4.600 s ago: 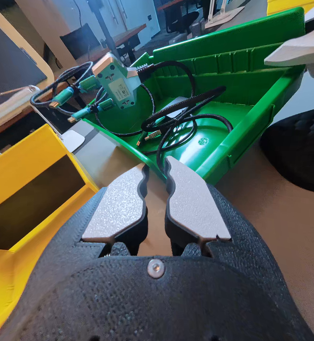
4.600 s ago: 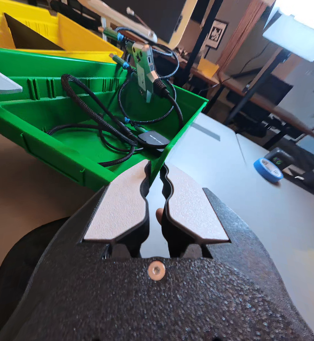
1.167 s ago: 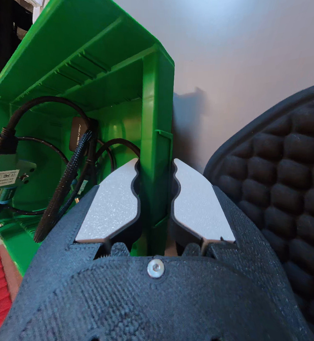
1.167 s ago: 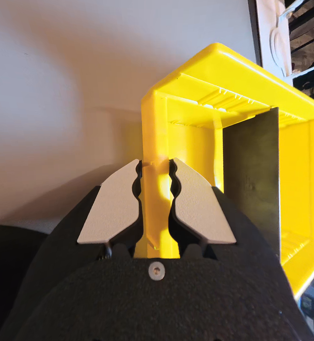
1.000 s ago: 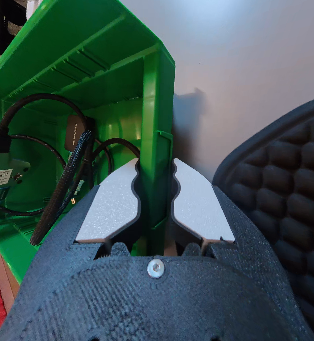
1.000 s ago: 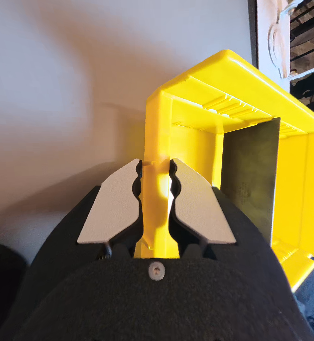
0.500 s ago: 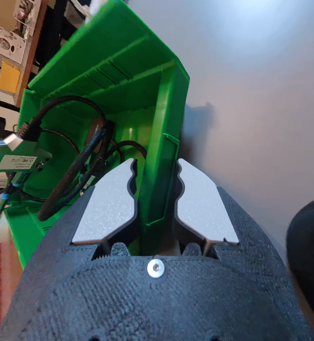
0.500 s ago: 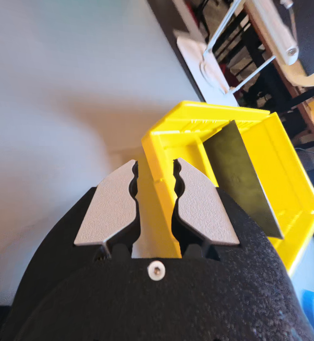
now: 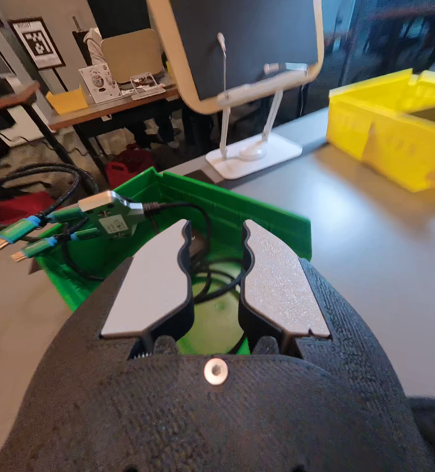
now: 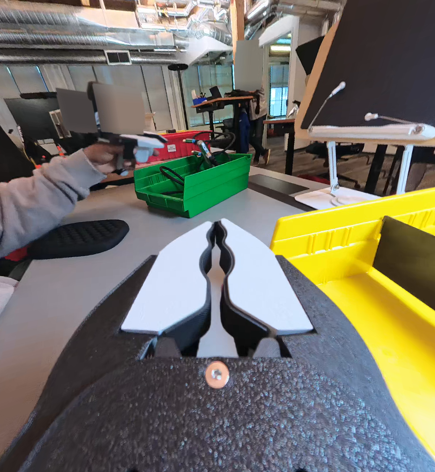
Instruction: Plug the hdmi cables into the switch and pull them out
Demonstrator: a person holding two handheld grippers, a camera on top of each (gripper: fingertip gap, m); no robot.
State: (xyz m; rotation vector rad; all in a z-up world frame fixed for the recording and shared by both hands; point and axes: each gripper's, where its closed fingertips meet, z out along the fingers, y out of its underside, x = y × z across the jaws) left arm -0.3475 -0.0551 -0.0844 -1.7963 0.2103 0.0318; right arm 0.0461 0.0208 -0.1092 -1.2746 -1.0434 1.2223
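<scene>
Both grippers clear the green bin's [image 9: 275, 219] rim.

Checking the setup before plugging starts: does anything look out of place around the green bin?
Yes. The switch is perched tilted at the far left corner of the green bin rather than lying inside. Its cable plugs stick out past the rim, and a braided cable loops outside the bin.

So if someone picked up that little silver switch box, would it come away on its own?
Probably not. The switch has cables plugged in, so they would likely drag along. It looks small and light, propped up on the green bin by its stiff braided cables, so a nudge may tip it.
</scene>
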